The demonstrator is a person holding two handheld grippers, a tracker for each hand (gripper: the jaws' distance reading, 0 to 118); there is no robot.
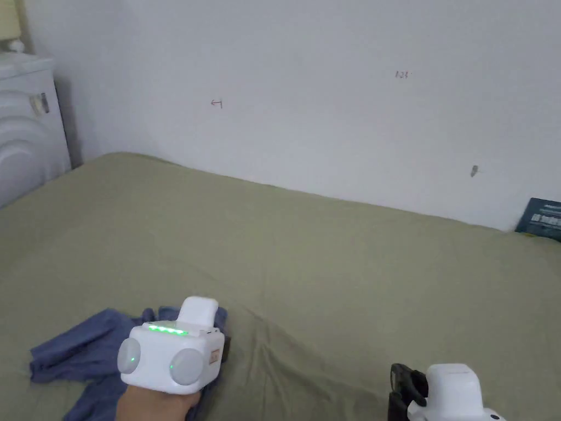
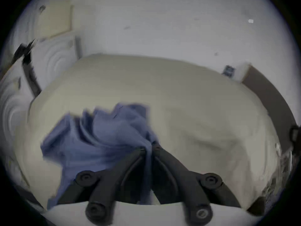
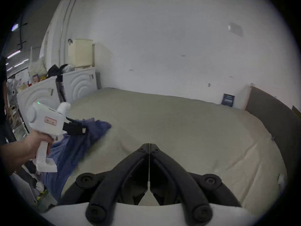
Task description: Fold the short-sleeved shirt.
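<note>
On the olive-covered bed (image 1: 339,263), toward seven o'clock in the head view, the blue short-sleeved shirt (image 1: 82,345) lay crumpled and unfolded. The left hand-held gripper (image 2: 148,148) pinched a bunched fold of it, the cloth trailing toward ten o'clock. The right hand-held gripper (image 3: 149,145), jaws closed on nothing, hovered over bare sheet, the shirt at its nine o'clock; the left was nearer.

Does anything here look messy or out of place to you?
Only the blue shirt: it lies crumpled in a heap on the olive bed sheet, one bunch pinched in the left gripper. The sheet is also wrinkled nearby.
</note>
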